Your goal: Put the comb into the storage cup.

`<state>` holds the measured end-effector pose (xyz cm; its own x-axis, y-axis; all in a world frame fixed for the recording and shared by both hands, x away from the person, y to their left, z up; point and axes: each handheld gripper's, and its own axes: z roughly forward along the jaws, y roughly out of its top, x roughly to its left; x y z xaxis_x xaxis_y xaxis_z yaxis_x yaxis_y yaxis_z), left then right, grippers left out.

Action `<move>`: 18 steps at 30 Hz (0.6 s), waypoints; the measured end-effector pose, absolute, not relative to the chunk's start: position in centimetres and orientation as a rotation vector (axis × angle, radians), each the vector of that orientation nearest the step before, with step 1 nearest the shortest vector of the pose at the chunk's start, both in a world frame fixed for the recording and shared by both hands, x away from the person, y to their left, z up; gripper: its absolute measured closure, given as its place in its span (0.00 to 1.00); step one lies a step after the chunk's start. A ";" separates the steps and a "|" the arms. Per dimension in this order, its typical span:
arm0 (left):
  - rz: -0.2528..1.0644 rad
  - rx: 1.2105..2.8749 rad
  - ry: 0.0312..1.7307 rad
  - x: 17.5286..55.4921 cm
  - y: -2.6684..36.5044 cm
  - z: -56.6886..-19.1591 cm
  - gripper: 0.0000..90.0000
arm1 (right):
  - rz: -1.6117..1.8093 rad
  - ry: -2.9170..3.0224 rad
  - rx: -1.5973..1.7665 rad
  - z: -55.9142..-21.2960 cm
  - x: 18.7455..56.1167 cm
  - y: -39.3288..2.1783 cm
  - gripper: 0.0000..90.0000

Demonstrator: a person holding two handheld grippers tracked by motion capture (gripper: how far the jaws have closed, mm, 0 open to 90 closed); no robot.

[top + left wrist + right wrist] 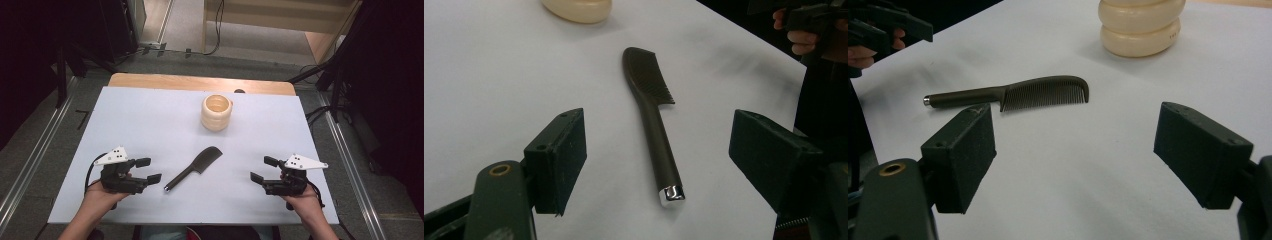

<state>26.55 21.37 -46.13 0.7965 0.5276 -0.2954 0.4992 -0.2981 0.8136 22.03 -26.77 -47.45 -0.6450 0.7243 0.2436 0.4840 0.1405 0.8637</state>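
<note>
A dark comb (194,167) with a silver-capped handle lies flat near the middle of the white table (140,125). Behind it stands a cream ribbed cup (216,113), upright. My left gripper (148,170) rests at the front left, open, its jaws pointing toward the comb's handle end. My right gripper (263,169) sits at the front right, open and holding nothing. In the left gripper view the comb (651,117) lies between and beyond the wide-apart jaws. The right gripper view has the comb (1015,93) lying sideways ahead, the cup (1140,26) beyond it.
The white sheet covers a wooden tabletop (200,82) whose far edge shows. Dark stands and cables (320,70) flank the table on the floor. Bare sheet lies between each gripper and the comb.
</note>
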 end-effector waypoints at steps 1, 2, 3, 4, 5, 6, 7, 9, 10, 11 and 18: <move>0.035 1.948 0.772 26.5 21.4 -46.1 0.27 | 1.512 2.185 1.186 -47.5 22.0 -26.8 0.17; 0.035 1.948 0.772 26.5 21.4 -46.1 0.27 | 1.514 2.183 1.186 -47.5 22.0 -26.8 0.17; 0.037 1.949 0.772 26.5 21.4 -46.1 0.27 | 1.514 2.183 1.186 -47.5 22.0 -26.8 0.17; 0.037 1.949 0.773 26.5 21.4 -46.1 0.27 | 1.514 2.183 1.186 -47.5 22.0 -26.8 0.17; 0.037 1.947 0.773 26.6 21.4 -46.1 0.27 | 1.515 2.183 1.185 -47.5 22.0 -26.8 0.17; 0.037 1.945 0.778 26.6 21.4 -46.1 0.27 | 1.516 2.184 1.187 -47.5 22.0 -26.8 0.17; 0.033 1.942 0.780 26.6 21.4 -46.1 0.27 | 1.519 2.186 1.182 -47.5 22.1 -26.8 0.17; 0.030 1.942 0.782 26.6 21.4 -46.1 0.27 | 1.513 2.192 1.181 -47.5 22.1 -26.7 0.17; 0.034 1.946 0.782 26.6 21.4 -46.1 0.27 | 1.516 2.191 1.181 -47.5 22.1 -26.7 0.17; 0.042 1.946 0.781 26.6 21.4 -46.1 0.27 | 1.517 2.192 1.184 -47.5 22.1 -26.7 0.17; 0.027 1.929 0.791 26.7 21.6 -46.1 0.25 | 1.517 2.193 1.183 -47.6 22.2 -26.6 0.17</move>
<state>26.71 21.61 -46.11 0.7851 0.5346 -0.3128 0.5124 -0.2769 0.8129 22.21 -26.61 -47.56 -0.6504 0.7175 0.2494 0.4865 0.1413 0.8622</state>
